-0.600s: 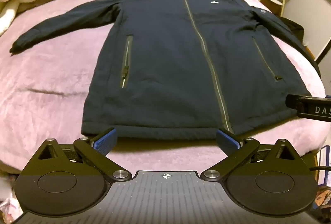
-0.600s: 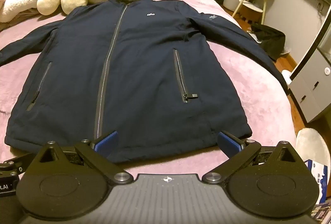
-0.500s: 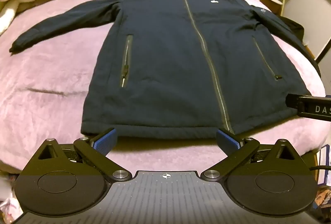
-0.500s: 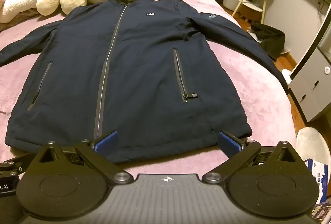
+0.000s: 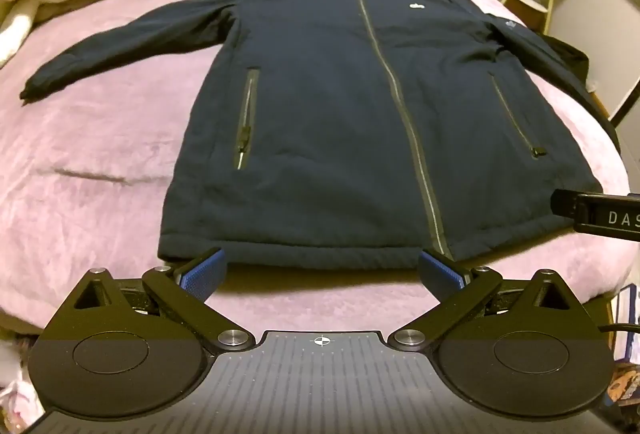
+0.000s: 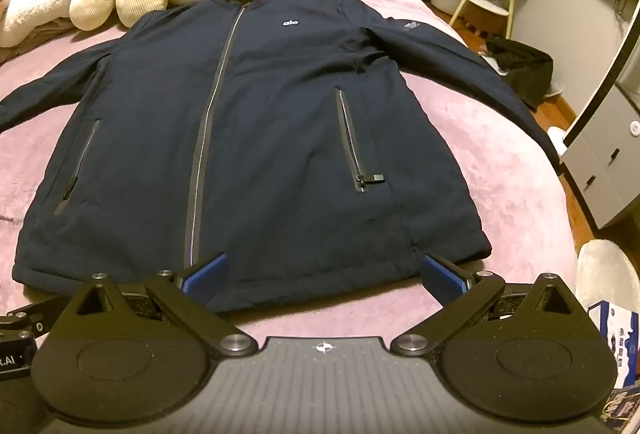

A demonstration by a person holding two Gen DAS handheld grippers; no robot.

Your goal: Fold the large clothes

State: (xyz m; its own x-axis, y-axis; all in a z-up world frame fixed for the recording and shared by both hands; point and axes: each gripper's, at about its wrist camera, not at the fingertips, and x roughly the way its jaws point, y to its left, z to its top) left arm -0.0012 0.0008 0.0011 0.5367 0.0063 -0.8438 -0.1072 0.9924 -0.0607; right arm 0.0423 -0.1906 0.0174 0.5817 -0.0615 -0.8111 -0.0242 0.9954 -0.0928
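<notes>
Navy zip jacket point(image 5: 352, 121) flat, unfolded on pink bedspread point(image 5: 88, 161). Left gripper point(image 5: 320, 270), right gripper point(image 6: 324, 272) both wide open, empty; best pinch hem corners evenly.

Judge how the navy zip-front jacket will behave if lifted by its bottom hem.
The navy zip-front jacket lies flat with soft creases, so it will probably droop rather than hold shape. Its padded-looking hem suggests some weight. The spread sleeves would likely trail across the pink plush bedspread.
</notes>
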